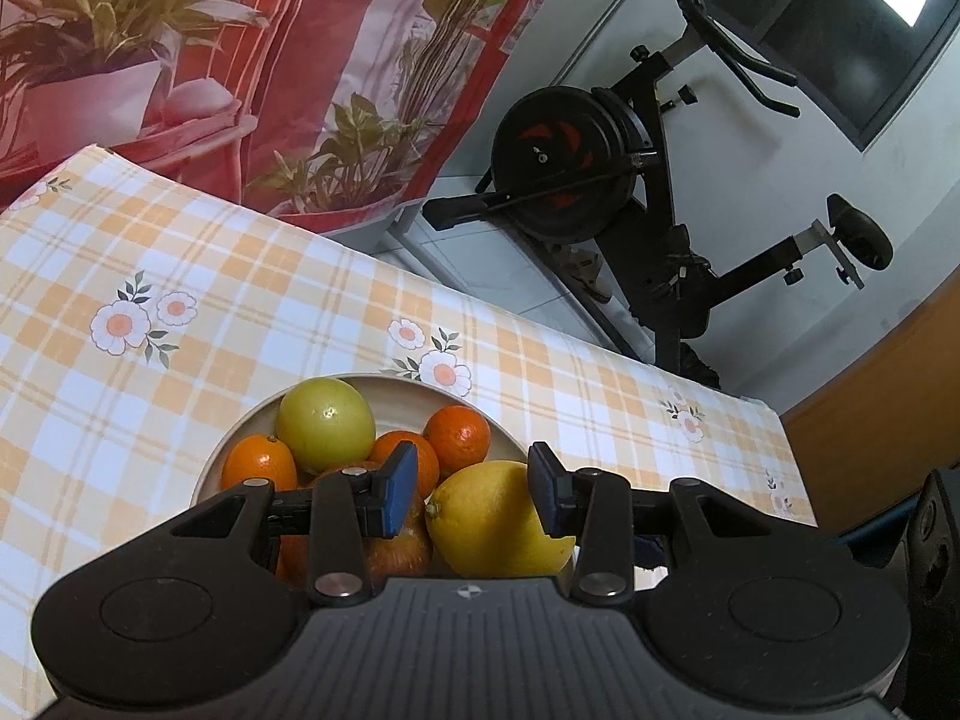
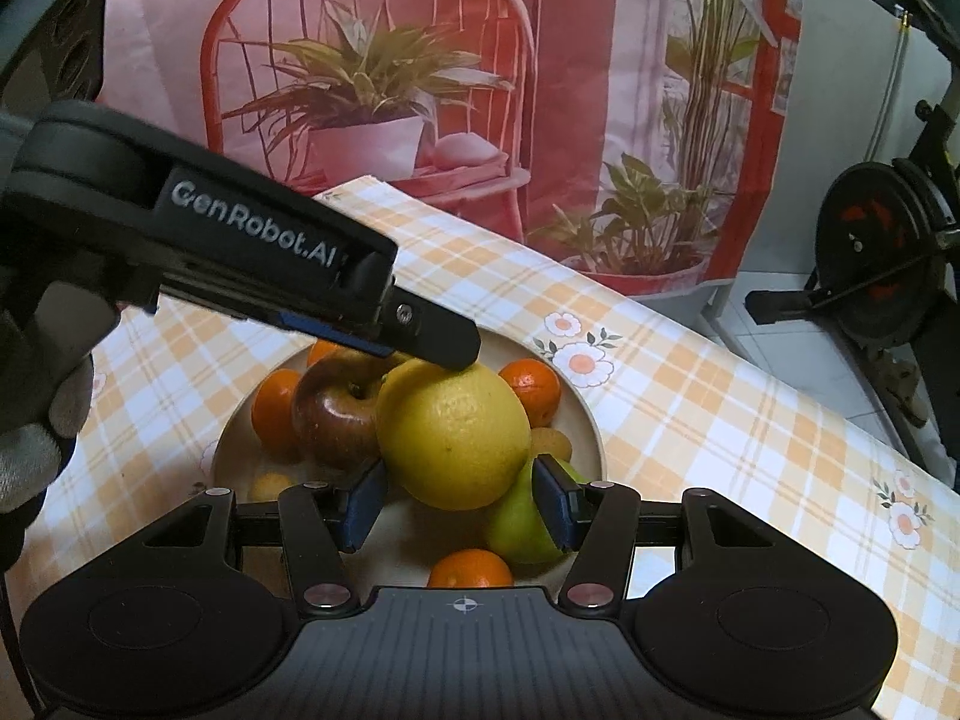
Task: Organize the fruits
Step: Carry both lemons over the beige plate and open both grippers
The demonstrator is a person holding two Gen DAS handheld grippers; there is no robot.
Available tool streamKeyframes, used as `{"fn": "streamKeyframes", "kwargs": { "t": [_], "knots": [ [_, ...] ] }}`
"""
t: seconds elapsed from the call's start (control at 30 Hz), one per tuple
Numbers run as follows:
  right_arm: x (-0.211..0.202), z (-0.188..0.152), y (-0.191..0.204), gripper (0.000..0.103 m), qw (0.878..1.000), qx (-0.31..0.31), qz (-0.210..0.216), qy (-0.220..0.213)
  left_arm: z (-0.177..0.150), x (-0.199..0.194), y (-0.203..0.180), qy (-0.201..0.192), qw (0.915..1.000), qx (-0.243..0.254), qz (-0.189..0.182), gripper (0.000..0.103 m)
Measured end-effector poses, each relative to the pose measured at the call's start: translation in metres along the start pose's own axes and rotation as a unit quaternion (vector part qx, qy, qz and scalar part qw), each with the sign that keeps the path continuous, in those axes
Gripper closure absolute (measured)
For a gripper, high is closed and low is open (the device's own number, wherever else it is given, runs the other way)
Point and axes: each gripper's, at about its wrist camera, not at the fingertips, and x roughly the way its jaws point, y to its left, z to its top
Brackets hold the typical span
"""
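Note:
A beige bowl (image 1: 390, 381) (image 2: 591, 420) on the checked tablecloth holds a pile of fruit. A big yellow lemon (image 1: 498, 519) (image 2: 456, 438) lies on top, beside a red apple (image 2: 336, 414), a green apple (image 1: 324, 423) and several oranges (image 1: 458, 438). My left gripper (image 1: 474, 492) hovers just over the lemon, partly open, and grips nothing. In the right wrist view one of its fingers (image 2: 444, 342) reaches the lemon's top. My right gripper (image 2: 461, 501) is partly open, its blue pads flanking the lemon's near underside; no squeeze shows. A green fruit (image 2: 519, 528) sits behind its right pad.
An exercise bike (image 1: 576, 162) (image 2: 870, 264) stands on the floor past the table's far edge. A printed red curtain (image 1: 240, 60) hangs behind the table. A gloved hand (image 2: 30, 438) holds the left gripper. The right gripper's body (image 1: 936, 540) shows at the frame edge.

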Motion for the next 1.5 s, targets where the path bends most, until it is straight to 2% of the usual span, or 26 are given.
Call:
{"fn": "streamKeyframes", "kwargs": {
  "t": [0.23,0.47,0.63,0.8,0.9,1.13,1.2,1.5],
  "knots": [
    [-0.006,-0.006,-0.001,0.053,1.000,-0.002,-0.003,0.000,0.002,0.002,-0.004,-0.001,0.9997,0.021,0.013,0.060],
    [-0.009,0.002,0.001,0.058,1.000,-0.003,-0.001,-0.016,0.003,0.003,-0.005,-0.005,0.9995,0.023,0.023,0.059],
    [-0.002,0.006,0.000,0.057,1.000,-0.002,-0.005,-0.022,0.006,0.002,0.000,-0.009,0.9993,0.018,0.032,0.060],
    [-0.001,0.008,0.003,0.057,1.000,0.001,-0.012,-0.017,0.006,0.001,0.001,-0.006,0.9993,0.020,0.030,0.060],
    [-0.006,0.003,0.001,0.061,1.000,0.008,-0.002,-0.019,0.004,-0.001,0.001,-0.005,0.9994,0.023,0.026,0.060],
    [-0.012,-0.001,0.011,0.064,1.000,0.003,0.015,-0.013,0.003,0.000,-0.001,-0.006,0.9989,0.027,0.037,0.060],
    [-0.010,0.002,0.011,0.069,1.000,0.006,0.015,-0.014,0.005,0.003,-0.001,-0.003,0.9987,0.029,0.042,0.060],
    [0.000,0.008,0.005,0.069,1.000,0.012,0.010,-0.007,0.010,0.010,-0.004,0.002,0.9982,0.040,0.044,0.059]
  ]
}}
